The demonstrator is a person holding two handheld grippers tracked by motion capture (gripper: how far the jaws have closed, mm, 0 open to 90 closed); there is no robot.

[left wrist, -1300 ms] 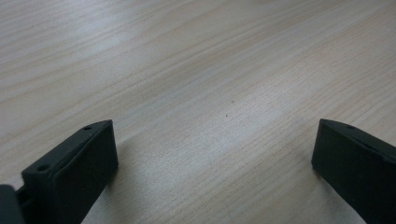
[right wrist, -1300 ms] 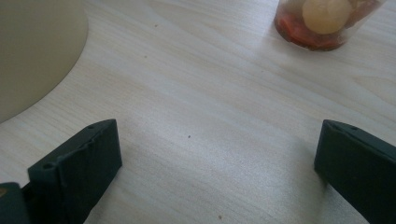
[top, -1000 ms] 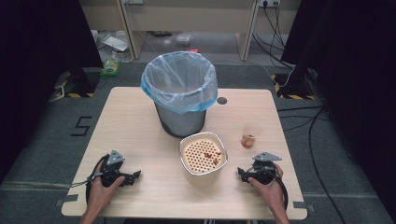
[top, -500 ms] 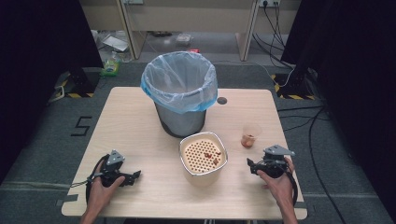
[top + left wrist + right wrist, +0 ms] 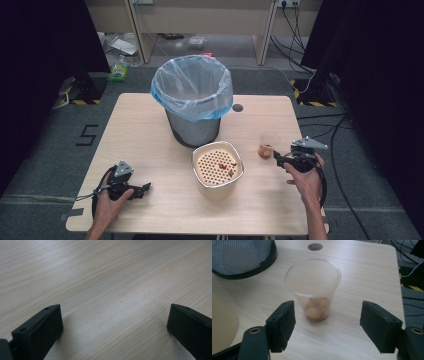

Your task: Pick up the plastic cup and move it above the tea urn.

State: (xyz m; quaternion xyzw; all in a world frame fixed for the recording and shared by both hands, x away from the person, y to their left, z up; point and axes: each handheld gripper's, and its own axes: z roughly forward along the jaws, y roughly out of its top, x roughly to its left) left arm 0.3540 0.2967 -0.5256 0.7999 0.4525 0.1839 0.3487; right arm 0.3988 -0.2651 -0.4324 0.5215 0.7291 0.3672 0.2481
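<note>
Clear plastic cup [image 5: 313, 290], brownish lumps at bottom, stands on table [image 5: 150, 140] beside the strainer bowl [image 5: 218, 167]. Right hand-held gripper [image 5: 327, 325] wide open, empty, jaws flanking cup. Judged light, thin-walled, crushable: grip mid-wall gently. Left hand-held gripper [image 5: 115, 325] open, empty.

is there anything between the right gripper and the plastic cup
Nothing visible. In the right gripper view the open jaws of the right gripper frame the clear plastic cup, with just bare table between them. The bin and the strainer bowl sit off to the side.
</note>
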